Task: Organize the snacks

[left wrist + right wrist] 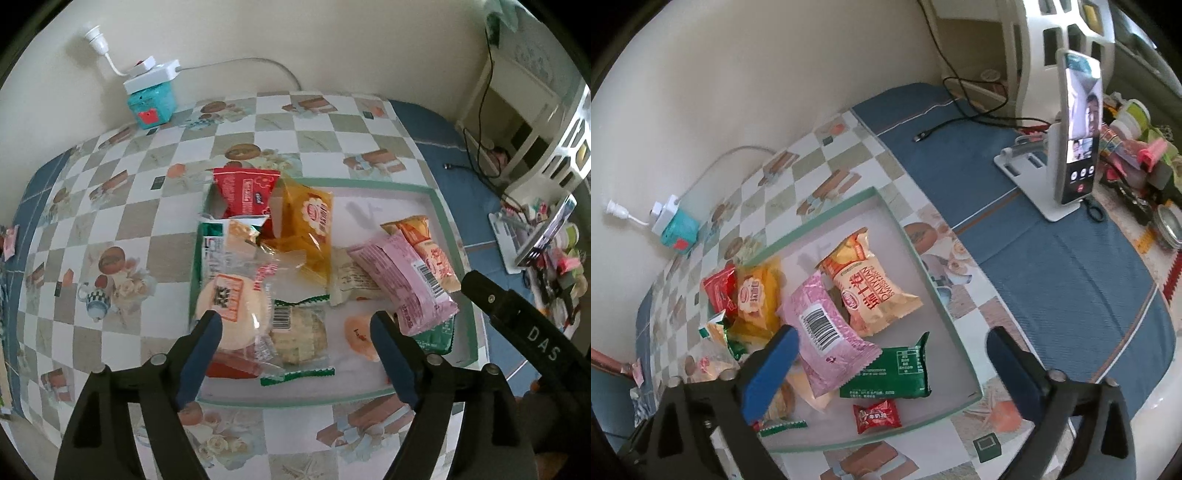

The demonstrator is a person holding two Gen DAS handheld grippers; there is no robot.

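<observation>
A shallow tray (369,183) with a green rim lies on the checked tablecloth, and several wrapped snacks lie in it. In the left wrist view I see a red packet (247,192), a yellow packet (306,229), a pink packet (399,273), a round pale cake (232,306) and a clear-wrapped biscuit (299,332). My left gripper (295,321) hovers open above the biscuit and the cake. The right wrist view shows the tray (820,220), the pink packet (823,332) lying on an orange packet (871,291), a green packet (897,373) and a small red candy (877,415). My right gripper (892,334) stands wide open over them, holding nothing.
A teal box (151,99) with a white power strip on top sits by the wall. A phone on a white stand (1078,129) stands on the blue cloth (1071,277), with a black cable (960,110) beyond it. Cluttered small items (1137,155) fill the far right.
</observation>
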